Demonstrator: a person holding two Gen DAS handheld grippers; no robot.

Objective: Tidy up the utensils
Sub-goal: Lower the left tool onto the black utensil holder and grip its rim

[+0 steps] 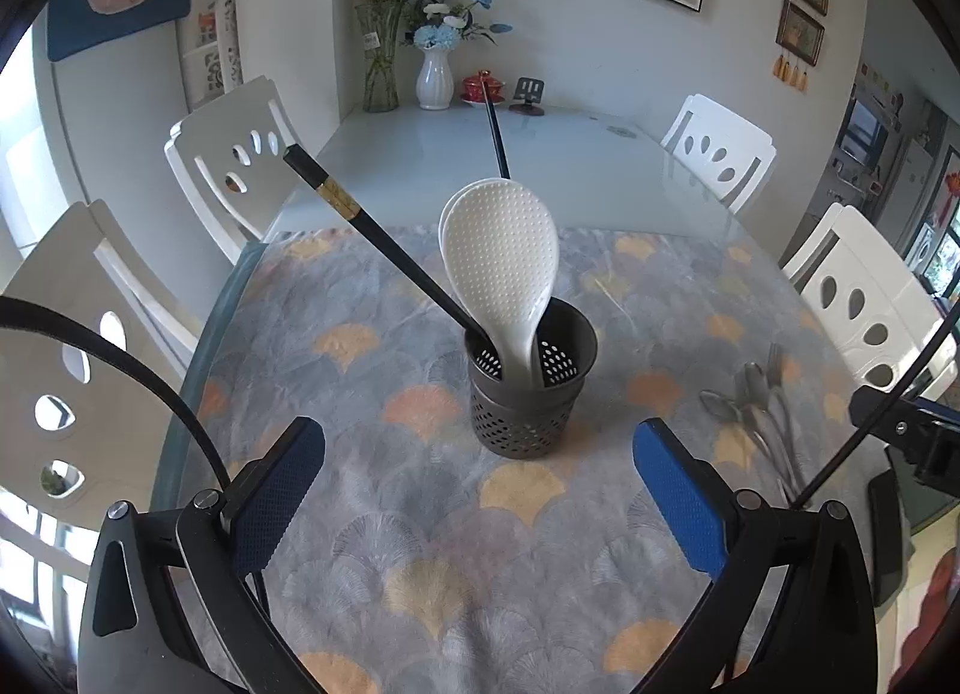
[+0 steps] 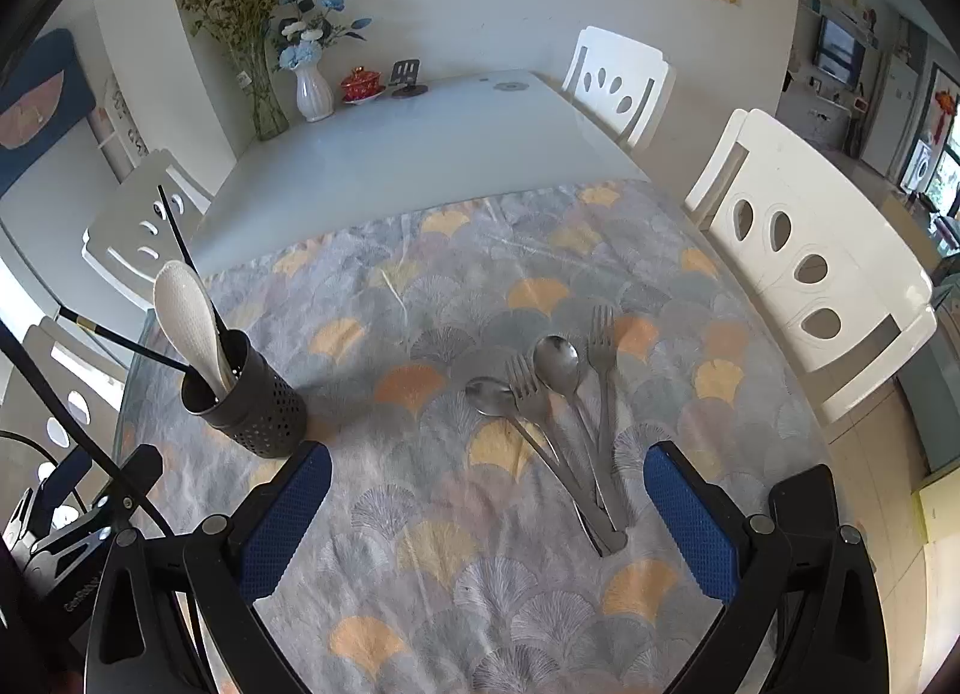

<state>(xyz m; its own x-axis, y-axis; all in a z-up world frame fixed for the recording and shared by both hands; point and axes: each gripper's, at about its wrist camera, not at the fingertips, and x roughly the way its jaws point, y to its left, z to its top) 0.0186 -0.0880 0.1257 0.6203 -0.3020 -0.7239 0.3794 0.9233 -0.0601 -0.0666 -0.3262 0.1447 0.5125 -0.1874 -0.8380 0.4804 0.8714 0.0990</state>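
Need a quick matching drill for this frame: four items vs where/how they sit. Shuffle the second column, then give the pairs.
1. white dimpled plastic rice paddles
2. metal spoons and forks
3. white ribbed ceramic vase
4. left hand-held gripper

A. far end of table, holding flowers
B. open, empty
C. upright in the dark perforated utensil holder
D. flat on the patterned tablecloth

Pairs: 1-C, 2-D, 3-A, 4-B

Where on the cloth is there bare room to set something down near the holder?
Bare cloth lies between the utensil holder and the spoons and forks, and along the near edge. The far bare tabletop is open too. It is crowded at the cutlery pile.
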